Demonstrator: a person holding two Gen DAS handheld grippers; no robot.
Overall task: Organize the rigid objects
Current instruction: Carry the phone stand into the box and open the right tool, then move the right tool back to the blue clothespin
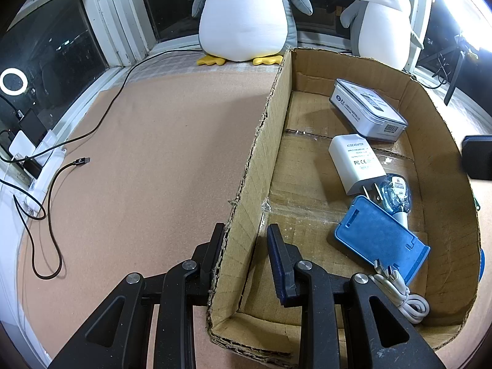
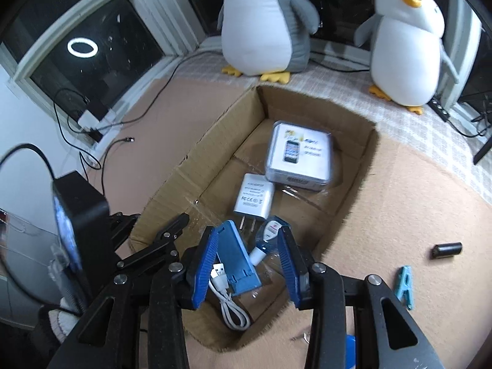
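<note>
An open cardboard box (image 1: 442, 166) (image 2: 196, 166) lies on the tan mat. Inside it are a clear-cased phone box (image 1: 369, 110) (image 2: 299, 156), a white plug adapter (image 1: 356, 163) (image 2: 253, 196), a small blue-tinted bottle (image 1: 395, 193) (image 2: 270, 230), a blue phone stand (image 1: 378, 240) (image 2: 236, 258) and a coiled white cable (image 1: 402, 295) (image 2: 230, 304). My left gripper (image 1: 246, 227) is open and straddles the box's left wall, one finger outside and one inside. My right gripper (image 2: 247, 233) hangs open above the stand and cable and holds nothing.
A black cylinder (image 2: 447, 249) and a light blue clothes peg (image 2: 405, 286) lie on the mat right of the box. Two plush penguins (image 1: 246, 15) (image 1: 381, 18) stand behind it. A black cable (image 1: 49, 203) and a power strip (image 1: 43, 169) sit at the left edge.
</note>
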